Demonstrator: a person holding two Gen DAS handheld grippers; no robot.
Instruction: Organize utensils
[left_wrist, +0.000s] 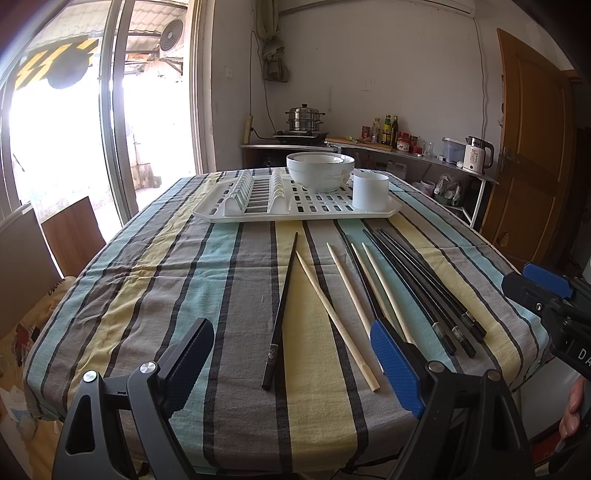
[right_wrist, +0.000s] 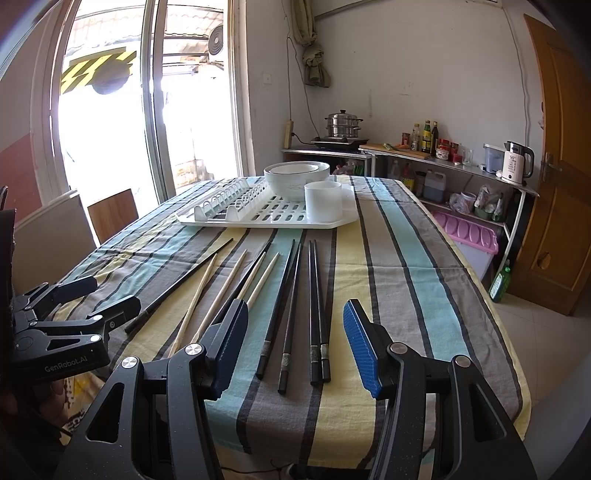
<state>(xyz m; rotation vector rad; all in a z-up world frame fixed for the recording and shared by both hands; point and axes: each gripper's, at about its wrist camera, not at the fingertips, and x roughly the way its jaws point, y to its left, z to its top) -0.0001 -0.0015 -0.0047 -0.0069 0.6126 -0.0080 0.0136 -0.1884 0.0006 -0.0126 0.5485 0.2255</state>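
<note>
Both grippers low at the near edge of the counter (left_wrist: 110, 295), nothing held. Left gripper (left_wrist: 295, 363): fingers spread wide; between them lie a lone black chopstick (left_wrist: 281, 310) and a wooden chopstick (left_wrist: 334, 317), butts toward the fingers. Its right finger (left_wrist: 397, 369) overlaps the near ends of more wooden chopsticks (left_wrist: 351, 284). Right gripper (right_wrist: 295, 345): fingers also apart, four black chopsticks (right_wrist: 314, 306) lying in the gap, tips pointing away, butts just ahead of the pads. Pale wooden ones (right_wrist: 221, 288) fan out left of its left finger (right_wrist: 229, 343). All chopsticks loose on the striped cloth (right_wrist: 406, 258), none in the holder. Beyond the tips: white drying rack (left_wrist: 221, 214), with a white cylindrical cup (left_wrist: 370, 191) on its right end and stacked white bowls (left_wrist: 320, 170) behind that. Far wall: shelf with steamer pot (left_wrist: 304, 117), bottles, kettle (left_wrist: 476, 154).
</note>
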